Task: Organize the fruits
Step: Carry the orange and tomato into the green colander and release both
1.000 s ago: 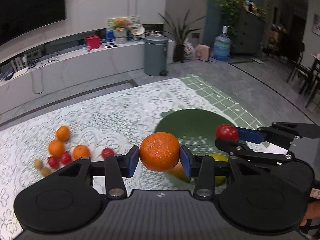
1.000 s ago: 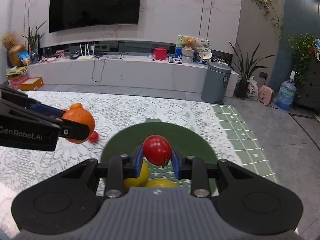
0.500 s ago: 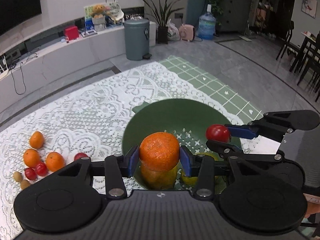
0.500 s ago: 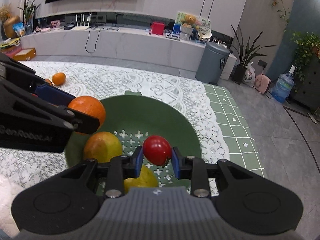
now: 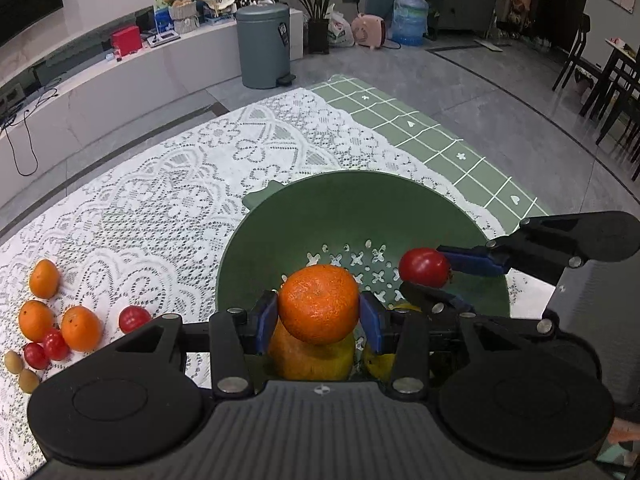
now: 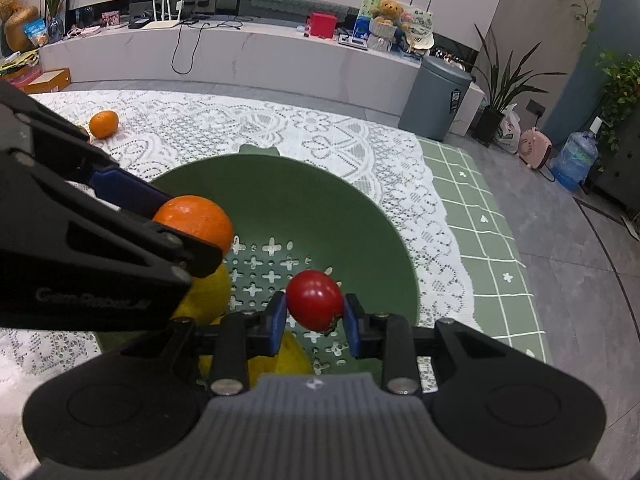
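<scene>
My left gripper is shut on an orange mandarin and holds it over the near left part of the green strainer bowl. My right gripper is shut on a red cherry tomato above the bowl's perforated floor. In the left wrist view the right gripper reaches in from the right with the tomato. Yellow-orange fruits lie in the bowl under both grippers, partly hidden.
Loose fruit lies on the white lace cloth at the left: several mandarins, cherry tomatoes and two small olive-coloured fruits. A green checked mat shows at the table's right edge. A grey bin stands on the floor beyond.
Both grippers have moved forward and down with their fruit, from the bowl's near side to above its inside. The bowl now fills more of both views. Neither grip has changed.
</scene>
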